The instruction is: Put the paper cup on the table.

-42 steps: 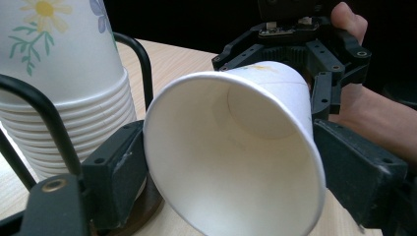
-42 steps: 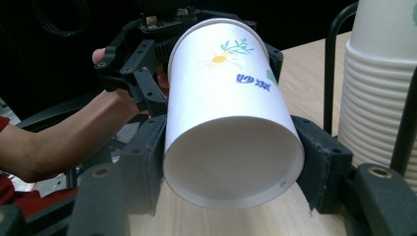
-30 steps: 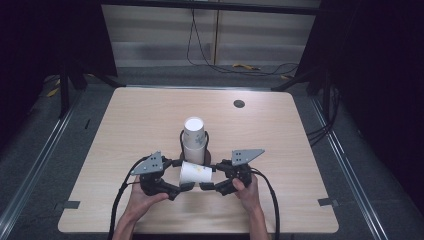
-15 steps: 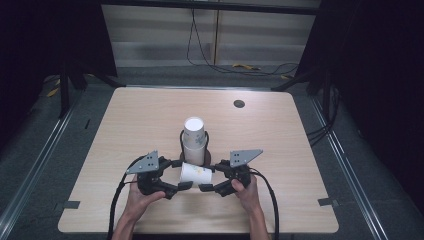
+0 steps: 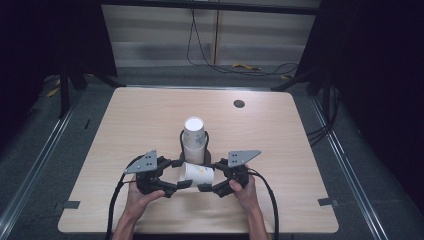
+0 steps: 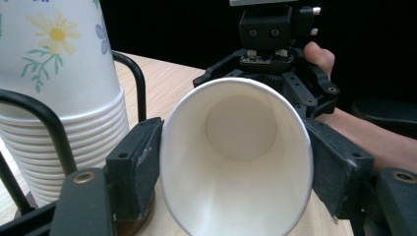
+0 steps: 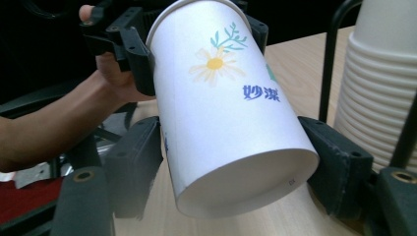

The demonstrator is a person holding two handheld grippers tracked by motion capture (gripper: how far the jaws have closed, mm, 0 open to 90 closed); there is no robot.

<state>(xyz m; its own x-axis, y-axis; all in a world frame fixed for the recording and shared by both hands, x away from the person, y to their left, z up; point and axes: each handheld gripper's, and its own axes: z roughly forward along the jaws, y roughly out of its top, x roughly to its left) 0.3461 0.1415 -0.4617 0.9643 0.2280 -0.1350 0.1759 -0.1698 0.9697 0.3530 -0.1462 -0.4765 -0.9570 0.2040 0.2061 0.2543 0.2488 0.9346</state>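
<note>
Closing, the left gripper (image 5: 181, 174) now clamps the cup (image 5: 197, 173) just before the stack (image 5: 194, 141); the right gripper (image 5: 211, 179), opening, stands slack around its base.

**Lettering on the paper cup**

Two blue Chinese characters, 妙潔, are being shown on the side of the white paper cup (image 7: 231, 113), right of centre in the right gripper view, just below a printed daisy with a yellow middle. A tiny dark mark is being seen near the cup's bottom rim, toward the lower right of that view, too small to be read. On the stack of cups (image 6: 59, 98), flowers are being displayed, with no legible writing.
</note>
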